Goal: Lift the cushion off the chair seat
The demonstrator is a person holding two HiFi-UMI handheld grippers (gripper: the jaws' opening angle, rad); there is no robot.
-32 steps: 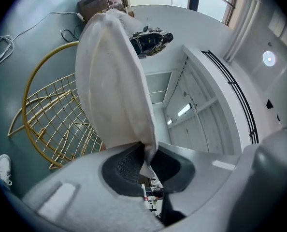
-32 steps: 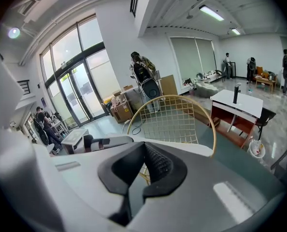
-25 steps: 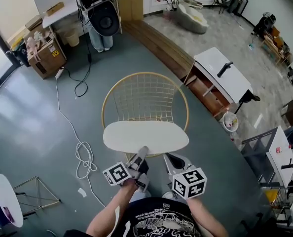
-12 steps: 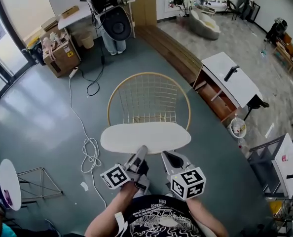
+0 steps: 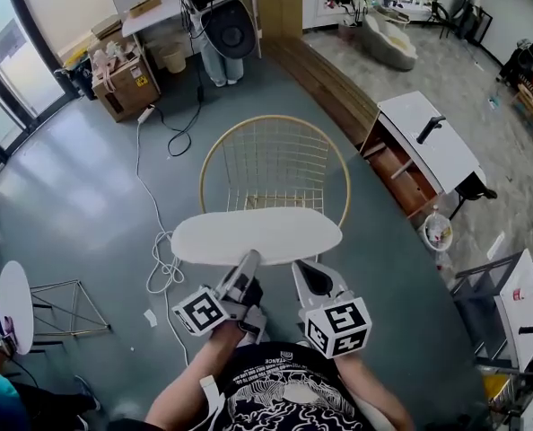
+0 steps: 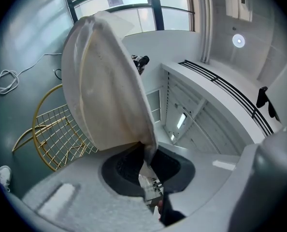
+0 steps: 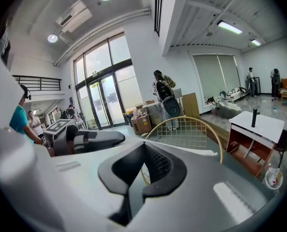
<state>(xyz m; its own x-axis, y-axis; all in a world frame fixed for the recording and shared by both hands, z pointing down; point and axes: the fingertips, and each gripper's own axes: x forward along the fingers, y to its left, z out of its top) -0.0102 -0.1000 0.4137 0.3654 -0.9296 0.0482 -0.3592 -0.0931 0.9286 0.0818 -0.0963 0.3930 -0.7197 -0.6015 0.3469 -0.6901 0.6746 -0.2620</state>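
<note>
Left gripper grips cushion, seemingly clear of chair.

The cushion covers the seat and legs of the chair. At the cushion's near edge, the tips of the left gripper pass under it; the contact point appears lost in shadow. Far left of the cushion, a person is cropped by the frame.

the cushion, pinched in the left claw, has shifted left across the chair.
</note>
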